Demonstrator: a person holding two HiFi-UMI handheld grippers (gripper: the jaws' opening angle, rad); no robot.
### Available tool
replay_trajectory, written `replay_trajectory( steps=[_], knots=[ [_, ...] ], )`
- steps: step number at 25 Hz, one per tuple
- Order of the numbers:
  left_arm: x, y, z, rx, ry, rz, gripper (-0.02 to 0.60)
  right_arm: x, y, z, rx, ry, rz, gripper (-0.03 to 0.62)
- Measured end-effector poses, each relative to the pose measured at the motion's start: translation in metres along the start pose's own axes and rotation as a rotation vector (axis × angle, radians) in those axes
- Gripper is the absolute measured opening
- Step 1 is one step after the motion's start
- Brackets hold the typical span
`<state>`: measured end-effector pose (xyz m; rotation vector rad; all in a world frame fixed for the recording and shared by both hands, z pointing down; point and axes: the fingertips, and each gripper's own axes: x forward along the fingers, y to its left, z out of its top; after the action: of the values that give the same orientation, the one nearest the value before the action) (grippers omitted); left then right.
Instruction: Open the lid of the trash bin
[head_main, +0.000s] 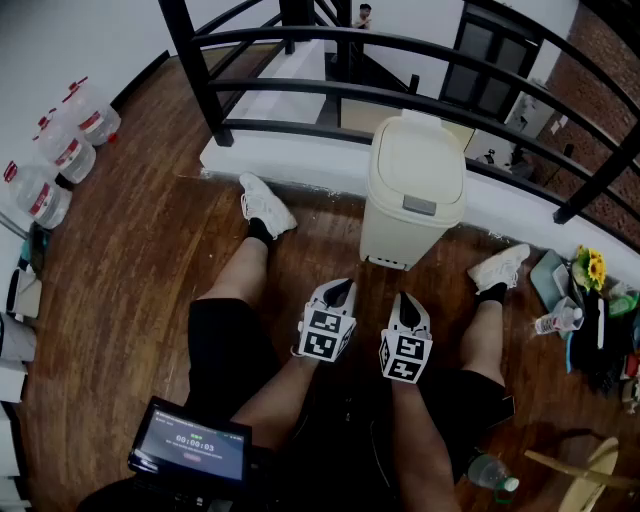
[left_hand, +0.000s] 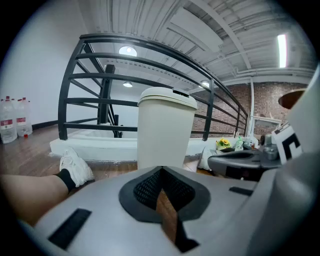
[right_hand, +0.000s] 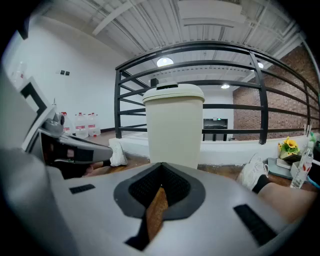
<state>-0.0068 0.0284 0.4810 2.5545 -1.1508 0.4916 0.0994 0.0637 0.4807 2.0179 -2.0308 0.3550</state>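
A cream trash bin (head_main: 412, 215) stands on the wooden floor between the person's feet, its lid (head_main: 418, 160) down, with a grey latch (head_main: 419, 206) at the near edge. My left gripper (head_main: 343, 286) and right gripper (head_main: 403, 299) hover side by side above the person's lap, a short way in front of the bin and apart from it. Both point at it. In the left gripper view the bin (left_hand: 165, 130) rises just beyond the shut left gripper (left_hand: 161, 170). The right gripper view shows the bin (right_hand: 175, 127) straight ahead of the shut right gripper (right_hand: 161, 166). Neither holds anything.
A black curved railing (head_main: 400, 45) and a white ledge (head_main: 290, 155) run behind the bin. Large water bottles (head_main: 60, 150) stand at the far left. Clutter with a yellow flower (head_main: 592, 268) lies at the right. A small screen (head_main: 190, 445) sits by the left thigh, a bottle (head_main: 490, 472) near the right.
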Motion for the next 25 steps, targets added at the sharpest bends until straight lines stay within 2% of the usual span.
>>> replay_trajectory(
  steps=[8, 25],
  knots=[
    [0.021, 0.011, 0.006, -0.009, 0.004, 0.005, -0.002, 0.019, 0.002, 0.000, -0.045, 0.017, 0.023, 0.005],
    [0.064, 0.028, 0.007, -0.038, 0.038, 0.031, -0.002, 0.062, -0.015, -0.016, -0.040, 0.088, 0.039, 0.005]
  ],
)
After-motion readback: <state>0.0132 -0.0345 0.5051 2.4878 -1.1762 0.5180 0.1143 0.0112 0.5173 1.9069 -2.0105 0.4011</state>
